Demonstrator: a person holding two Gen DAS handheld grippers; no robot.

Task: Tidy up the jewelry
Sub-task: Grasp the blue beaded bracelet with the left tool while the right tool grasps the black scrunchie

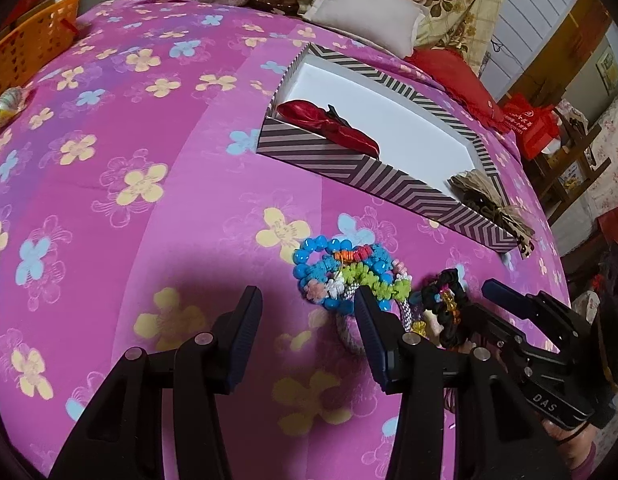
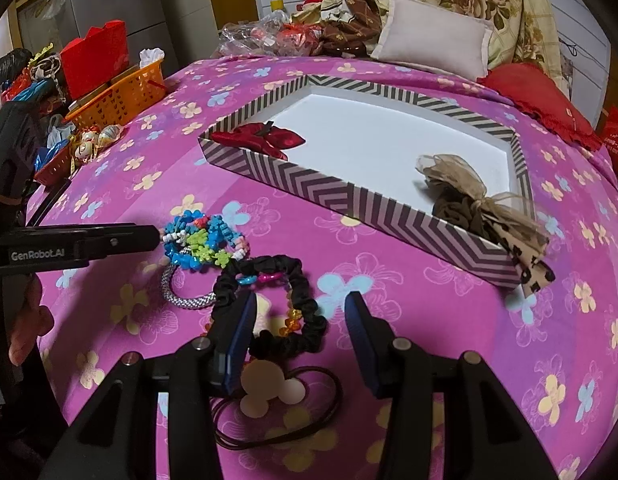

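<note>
Right tongs [image 2: 299, 308] astride black scrunchie [image 2: 269, 304], loop lying flat

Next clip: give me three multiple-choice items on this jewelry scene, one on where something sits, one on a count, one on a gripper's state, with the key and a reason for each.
1. Where does the red satin bow lie?
A. Inside the striped box
B. In the orange basket
C. On the bedspread beside the beads

2. How many hair pieces lie inside the striped box?
A. None
B. Two
C. Four

3. How does the right gripper stand?
A. Shut on the blue bead bracelet
B. Open over the black scrunchie
C. Shut on the box rim

Key:
1 A: the bow rests on the white floor of the box at its left end.
2 B: only the red bow and the tan ribbon bow are in it.
3 B: both fingers stand apart with the scrunchie between them, unpinched.
</note>
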